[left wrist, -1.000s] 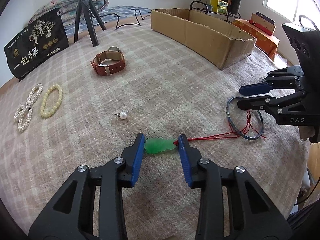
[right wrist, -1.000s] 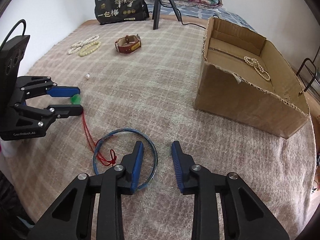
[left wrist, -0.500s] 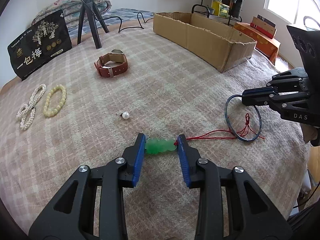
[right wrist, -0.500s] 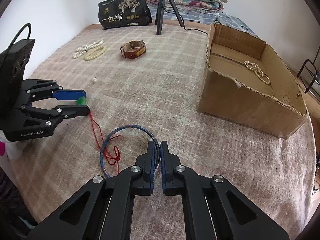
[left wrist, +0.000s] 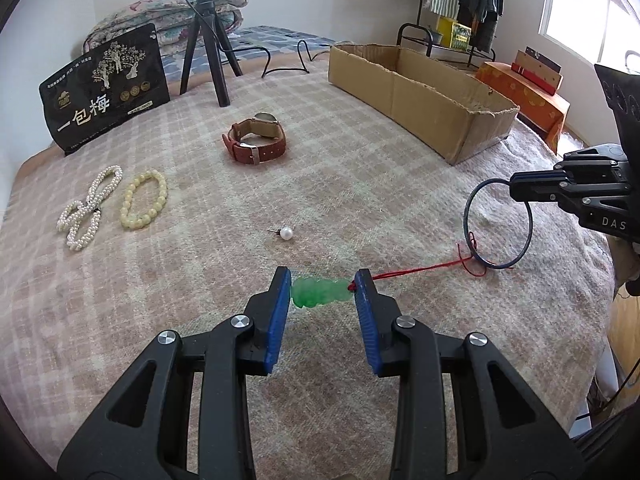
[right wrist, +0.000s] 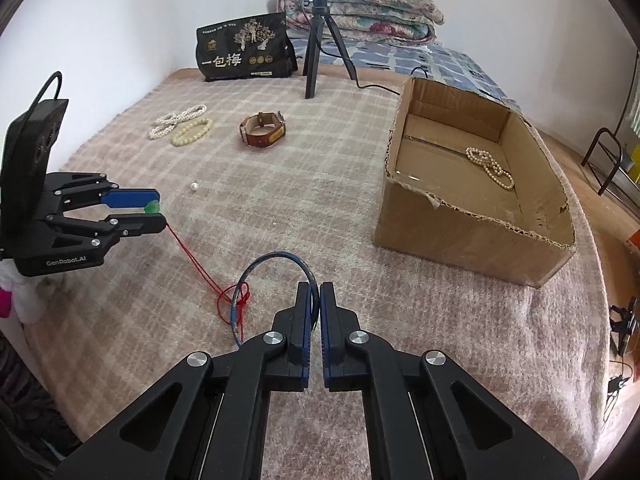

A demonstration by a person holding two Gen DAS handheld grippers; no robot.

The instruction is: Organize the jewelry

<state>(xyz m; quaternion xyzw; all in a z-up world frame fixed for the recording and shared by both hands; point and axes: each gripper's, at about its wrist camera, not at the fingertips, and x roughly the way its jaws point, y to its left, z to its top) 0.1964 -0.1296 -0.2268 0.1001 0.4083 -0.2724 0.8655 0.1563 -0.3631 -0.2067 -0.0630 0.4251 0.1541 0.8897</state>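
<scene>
My left gripper is shut on a green jade pendant whose red cord runs right to a blue bangle. My right gripper is shut on the bangle's rim and holds it tilted up off the blanket; the cord is looped around the bangle. The left gripper also shows in the right wrist view. A brown watch, a white pearl strand, a yellow bead bracelet and a loose pearl lie on the blanket.
An open cardboard box stands to the right with a pearl strand inside. A tripod and a black bag stand at the far edge, folded quilts behind.
My right gripper closed on the blue bangle and lifted it so it stands tilted. Both grippers rose a little; the pendant stays clamped in the left.
</scene>
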